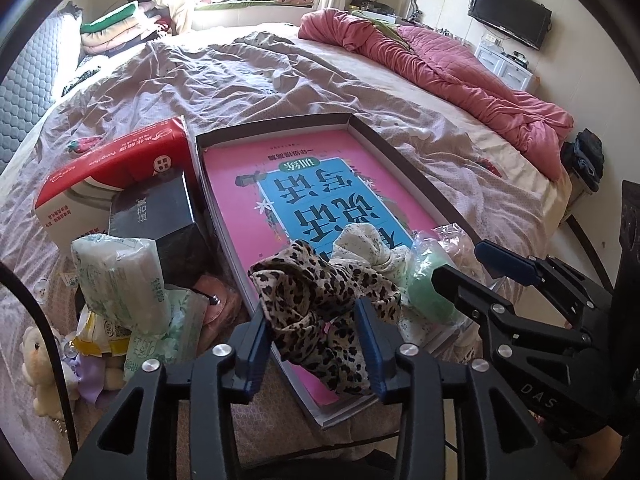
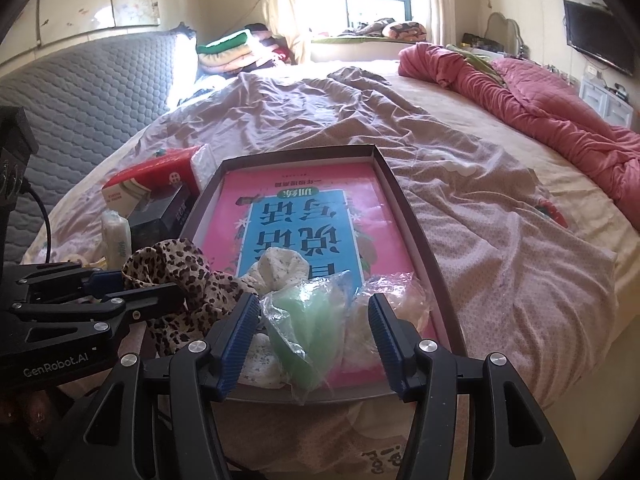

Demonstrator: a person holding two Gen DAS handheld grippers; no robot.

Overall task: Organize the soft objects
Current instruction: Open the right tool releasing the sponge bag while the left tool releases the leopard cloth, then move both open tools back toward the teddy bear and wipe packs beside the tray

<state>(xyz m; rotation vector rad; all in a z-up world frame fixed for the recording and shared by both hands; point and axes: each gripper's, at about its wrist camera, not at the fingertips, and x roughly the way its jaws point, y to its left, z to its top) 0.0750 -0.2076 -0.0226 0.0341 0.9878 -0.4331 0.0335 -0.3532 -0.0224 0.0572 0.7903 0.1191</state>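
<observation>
On the bed (image 2: 480, 208), your left gripper (image 1: 316, 344) has its jaws spread either side of the leopard cloth (image 1: 320, 300), which drapes over the near-left corner of the tray (image 1: 404, 156); whether the pads touch it you cannot tell. Your right gripper (image 2: 314, 340) stands released over a green bag (image 2: 304, 320) at the tray's near edge. A white floral cloth (image 2: 280, 268) lies inside, just behind both. Tissue packs (image 1: 120, 276) sit left of the tray.

Book title (image 1: 320, 204): lower characters covered by the scrunchies.
Pink item (image 1: 218, 300): mostly behind tissue packs.
Plush bear (image 1: 36, 364): partly behind cable.
</observation>
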